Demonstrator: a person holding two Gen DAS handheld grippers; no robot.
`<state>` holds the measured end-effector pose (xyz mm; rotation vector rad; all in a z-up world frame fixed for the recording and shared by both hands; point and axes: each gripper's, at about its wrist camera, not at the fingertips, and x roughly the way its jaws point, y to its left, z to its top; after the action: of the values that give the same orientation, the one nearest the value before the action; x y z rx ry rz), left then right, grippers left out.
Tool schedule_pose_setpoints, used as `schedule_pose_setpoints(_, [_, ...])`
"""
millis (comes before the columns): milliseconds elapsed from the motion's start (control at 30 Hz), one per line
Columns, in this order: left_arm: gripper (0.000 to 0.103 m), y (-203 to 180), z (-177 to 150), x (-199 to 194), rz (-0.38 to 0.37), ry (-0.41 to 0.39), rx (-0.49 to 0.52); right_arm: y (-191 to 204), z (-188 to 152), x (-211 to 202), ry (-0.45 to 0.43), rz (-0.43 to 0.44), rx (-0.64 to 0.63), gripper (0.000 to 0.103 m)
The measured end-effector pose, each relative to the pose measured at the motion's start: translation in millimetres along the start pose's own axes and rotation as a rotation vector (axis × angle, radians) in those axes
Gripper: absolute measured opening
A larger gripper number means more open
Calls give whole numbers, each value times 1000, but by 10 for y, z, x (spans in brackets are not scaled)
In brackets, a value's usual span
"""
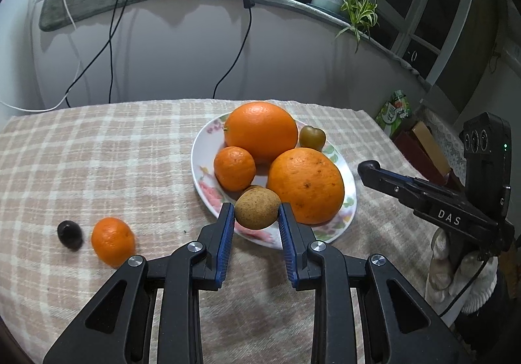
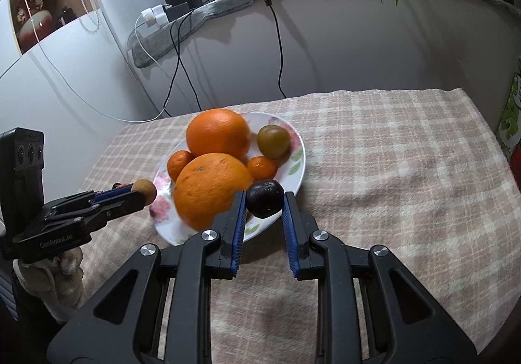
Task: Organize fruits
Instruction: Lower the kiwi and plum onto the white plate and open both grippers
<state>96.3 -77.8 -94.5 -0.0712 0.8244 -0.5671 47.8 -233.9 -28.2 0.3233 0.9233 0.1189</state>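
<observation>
While both grippers hang over the near side of the plate, the contents stand as follows.

Left gripper [image 1: 256, 212]: blue-padded jaws narrowed onto a rough tan-brown round fruit [image 1: 257, 207], pinched at its two sides and held above the near rim of the white floral china plate [image 1: 196, 152].

Right gripper [image 2: 264, 201]: jaws likewise part-closed, clamping a small purple-black round fruit [image 2: 264, 198] at the plate's near edge; contact with the plate cannot be told.

On the plate: two large bright oranges [image 1: 260, 131] [image 1: 306, 185] touching one another, a small orange mandarin [image 1: 234, 168] against them, a second small mandarin [image 2: 262, 167] visible from the right wrist, and a greenish-brown smooth fruit [image 1: 312, 137] at the far side.

On the beige checked woven tablecloth [image 1: 97, 152], well left of the plate: one loose small mandarin [image 1: 113, 241], and just beside it a dark wrinkled round fruit [image 1: 69, 234].
</observation>
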Motion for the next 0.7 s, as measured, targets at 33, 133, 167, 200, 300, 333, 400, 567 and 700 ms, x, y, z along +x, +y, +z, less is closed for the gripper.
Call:
schedule_pose_setpoints(33, [26, -7, 2, 11, 3, 2, 1, -12, 10, 9, 0, 1, 0, 23])
schedule_pose_setpoints(133, [26, -27, 6, 34, 7, 8, 5, -32, 29, 33, 3, 4, -5, 23])
schedule_pose_setpoints(167, [26, -33, 8, 41, 9, 10, 7, -35, 34, 43, 5, 6, -6, 23])
schedule_pose_setpoints(200, [26, -36, 8, 47, 11, 11, 7, -35, 35, 51, 8, 8, -8, 23])
schedule_pose_setpoints(300, [26, -38, 15, 54, 16, 12, 7, -30, 40, 75, 14, 10, -11, 23])
schedule_pose_setpoints(333, [26, -39, 15, 56, 17, 12, 7, -28, 43, 81, 15, 11, -11, 23])
schedule_pose_setpoints(400, [26, -42, 15, 57, 19, 13, 10, -20, 45, 90, 17, 13, -13, 23])
schedule_pose_setpoints(567, [26, -51, 20, 57, 22, 13, 15, -1, 47, 101, 20, 16, -19, 23])
schedule_pose_setpoints(700, [26, -58, 28, 61, 21, 12, 17, 6, 48, 101, 20, 14, -19, 23])
